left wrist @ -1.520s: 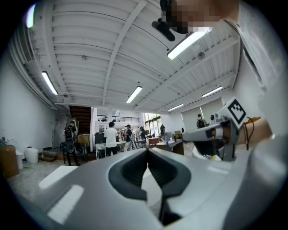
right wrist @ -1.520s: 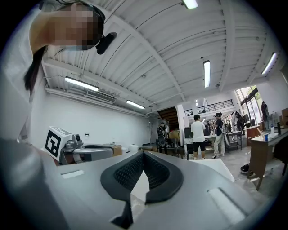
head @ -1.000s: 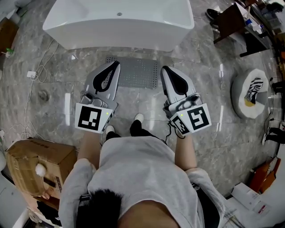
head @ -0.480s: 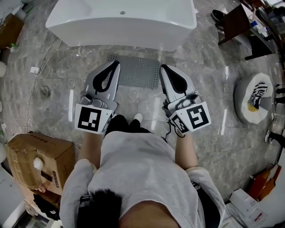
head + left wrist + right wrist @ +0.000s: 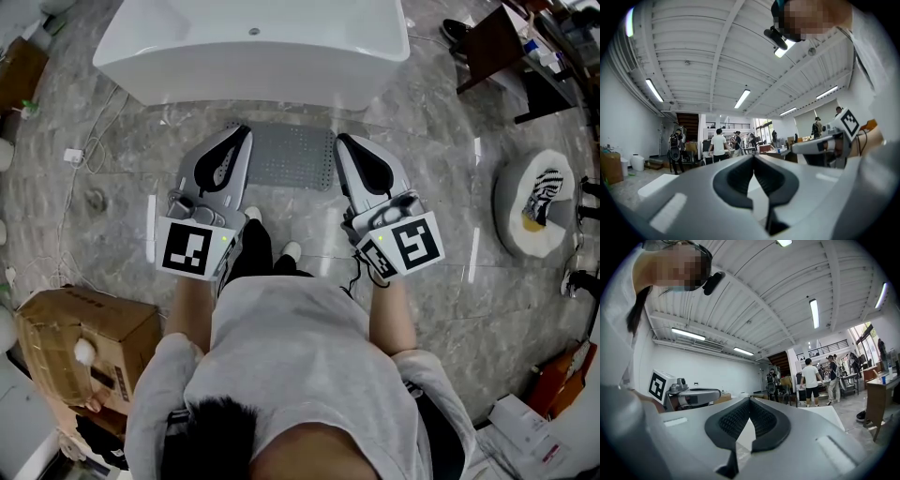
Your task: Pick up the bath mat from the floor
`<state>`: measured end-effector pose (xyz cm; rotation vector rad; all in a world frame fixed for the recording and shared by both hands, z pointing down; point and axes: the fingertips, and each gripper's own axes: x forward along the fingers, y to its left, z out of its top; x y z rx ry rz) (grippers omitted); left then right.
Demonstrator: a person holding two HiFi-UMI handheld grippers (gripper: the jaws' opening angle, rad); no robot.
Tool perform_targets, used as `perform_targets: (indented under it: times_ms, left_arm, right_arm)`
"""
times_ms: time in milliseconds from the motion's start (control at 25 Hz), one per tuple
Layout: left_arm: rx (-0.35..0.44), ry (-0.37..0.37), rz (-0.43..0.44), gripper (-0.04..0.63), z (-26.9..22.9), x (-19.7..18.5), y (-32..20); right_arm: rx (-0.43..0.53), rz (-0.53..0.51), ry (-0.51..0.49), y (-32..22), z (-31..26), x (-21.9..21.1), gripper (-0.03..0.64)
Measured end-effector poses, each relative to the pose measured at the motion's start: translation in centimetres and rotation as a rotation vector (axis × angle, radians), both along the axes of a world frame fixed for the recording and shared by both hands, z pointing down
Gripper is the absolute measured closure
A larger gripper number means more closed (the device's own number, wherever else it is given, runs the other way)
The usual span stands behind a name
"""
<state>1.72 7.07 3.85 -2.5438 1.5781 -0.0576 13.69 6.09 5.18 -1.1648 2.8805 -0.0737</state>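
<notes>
The bath mat [image 5: 289, 155], grey and perforated, lies flat on the marble floor in front of a white bathtub [image 5: 253, 47]. My left gripper [image 5: 245, 132] is held up in the air, its tip over the mat's left edge in the head view. My right gripper [image 5: 341, 142] hangs likewise over the mat's right edge. Both are shut with nothing between the jaws. In the left gripper view the left gripper [image 5: 753, 157] shows its pads meeting, and the room lies beyond. The right gripper [image 5: 750, 401] looks the same in its own view. Neither gripper view shows the mat.
A cardboard box [image 5: 80, 333] stands at the lower left. A round white stand with a striped item [image 5: 530, 197] is at the right, dark furniture [image 5: 497, 47] at the upper right. Cables [image 5: 84, 150] trail on the floor left. Several people [image 5: 718, 145] stand far off.
The person's left foot has stepped forward toward the mat. Both grippers stay shut and keep nearly the same place.
</notes>
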Motion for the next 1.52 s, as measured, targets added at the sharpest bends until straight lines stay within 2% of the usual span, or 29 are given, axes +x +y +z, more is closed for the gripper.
perform_targets:
  times_ms: [280,1520]
  left_arm:
    - [-0.044,-0.022,0.035,0.594,0.3,-0.7,-1.6]
    - [-0.081,-0.024,0.153,0.594,1.9,-8.8,-15.4]
  right_arm:
    - [0.002,0.032,0.006,-1.4,-0.4,-0.7,0.615]
    - [-0.032,0.177,0.018,-13.4,0.5,-7.8,0.615]
